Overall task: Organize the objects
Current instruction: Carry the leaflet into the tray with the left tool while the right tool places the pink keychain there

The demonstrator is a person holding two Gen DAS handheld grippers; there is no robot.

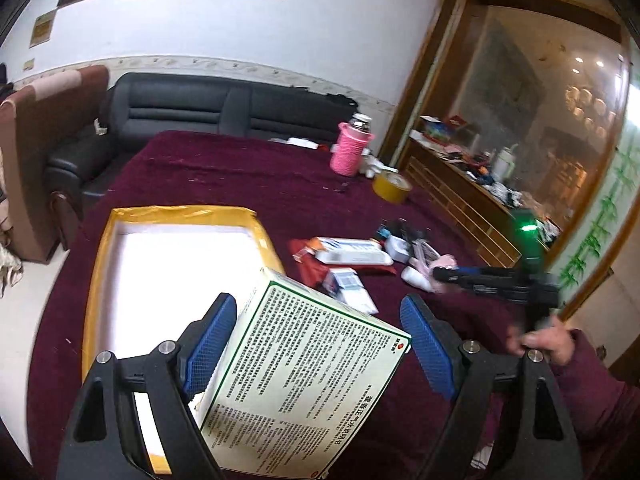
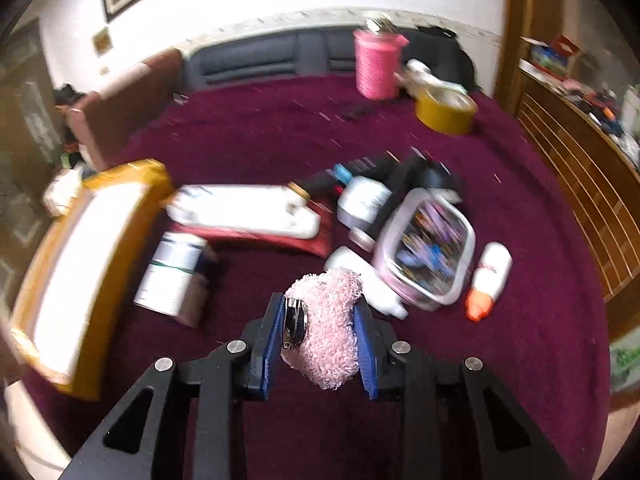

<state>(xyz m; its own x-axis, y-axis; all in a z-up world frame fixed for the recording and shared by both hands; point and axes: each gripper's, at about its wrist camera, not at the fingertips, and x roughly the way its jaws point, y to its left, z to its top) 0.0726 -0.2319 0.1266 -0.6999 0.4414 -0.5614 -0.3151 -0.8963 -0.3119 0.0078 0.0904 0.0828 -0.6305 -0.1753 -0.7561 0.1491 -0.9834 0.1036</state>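
While left hand-held gripper (image 1: 320, 344) grips box (image 1: 296, 380), right (image 2: 316, 336) pinches puff (image 2: 328, 320).

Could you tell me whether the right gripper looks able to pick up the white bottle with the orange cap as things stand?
Probably not yet. The right gripper is shut on a pink fluffy item, so its jaws are occupied. The white bottle with the orange cap lies uncovered on the maroon cloth, beside the clear pouch.
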